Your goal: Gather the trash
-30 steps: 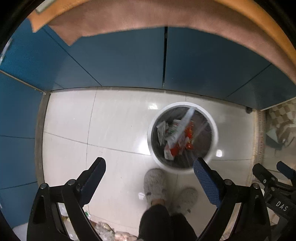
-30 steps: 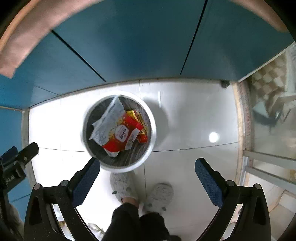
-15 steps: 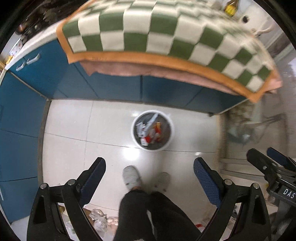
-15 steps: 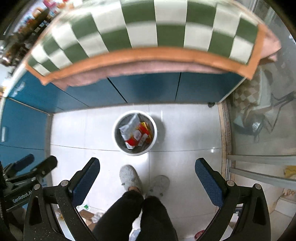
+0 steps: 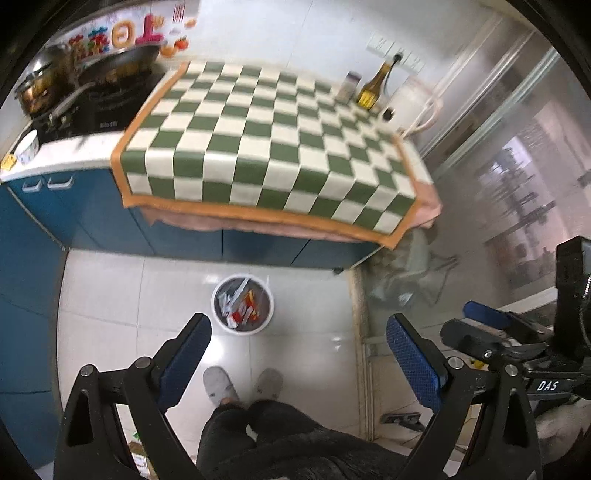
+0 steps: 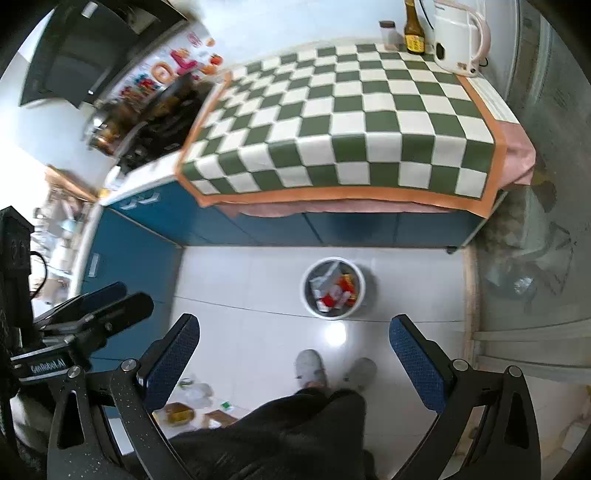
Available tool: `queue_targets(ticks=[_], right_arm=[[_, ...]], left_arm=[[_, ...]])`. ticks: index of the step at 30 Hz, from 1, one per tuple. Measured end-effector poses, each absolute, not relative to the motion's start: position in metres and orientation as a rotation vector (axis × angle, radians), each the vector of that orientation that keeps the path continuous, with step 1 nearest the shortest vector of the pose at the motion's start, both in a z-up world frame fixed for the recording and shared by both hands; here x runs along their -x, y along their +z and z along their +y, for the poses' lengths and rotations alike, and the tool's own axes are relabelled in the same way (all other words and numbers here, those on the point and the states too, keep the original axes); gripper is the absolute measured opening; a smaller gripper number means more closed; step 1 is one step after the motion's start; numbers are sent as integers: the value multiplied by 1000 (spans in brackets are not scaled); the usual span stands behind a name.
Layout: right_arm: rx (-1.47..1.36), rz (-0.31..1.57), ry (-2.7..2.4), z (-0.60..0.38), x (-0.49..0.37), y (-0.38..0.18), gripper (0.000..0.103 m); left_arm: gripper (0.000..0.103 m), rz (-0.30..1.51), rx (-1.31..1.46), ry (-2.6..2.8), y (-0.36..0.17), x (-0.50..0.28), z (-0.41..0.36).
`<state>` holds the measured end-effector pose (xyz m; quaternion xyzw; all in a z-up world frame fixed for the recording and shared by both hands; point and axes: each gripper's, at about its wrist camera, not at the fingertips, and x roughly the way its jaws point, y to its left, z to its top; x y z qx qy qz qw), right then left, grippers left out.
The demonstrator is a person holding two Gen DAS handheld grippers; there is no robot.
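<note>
White floor tiles point(image 5: 110, 317) surround the trash bin point(image 5: 242, 303); both grippers' jaws gape, released, holding nothing

Green-and-white checked cloth with orange border point(image 5: 273, 147) covers the countertop over blue cabinet doors point(image 5: 177, 236). At its far edge: dark glass bottle with yellow label point(image 6: 413, 35), small lidded jar point(image 6: 388, 35), white electric kettle point(image 6: 458, 37). Black frying pan point(image 5: 122, 64) on the stove at left. Glossy white floor tiles point(image 6: 258, 288) below.

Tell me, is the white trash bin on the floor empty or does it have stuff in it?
Not empty: the trash bin holds red and white wrappers.
</note>
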<state>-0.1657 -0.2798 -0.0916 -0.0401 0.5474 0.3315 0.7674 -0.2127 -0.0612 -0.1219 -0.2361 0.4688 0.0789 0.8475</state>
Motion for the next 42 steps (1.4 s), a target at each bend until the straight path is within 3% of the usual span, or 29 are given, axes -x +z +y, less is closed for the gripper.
queue_targets(ticks=[8, 10, 42], right_arm=[[65, 1156, 780, -278, 198, -37, 103], [58, 1161, 783, -277, 202, -35, 103], [99, 1197, 799, -272, 211, -33, 103]], left_arm=[[98, 951, 555, 109, -84, 240, -59], [103, 952, 556, 104, -81, 245, -60], [103, 961, 552, 111, -83, 260, -61]])
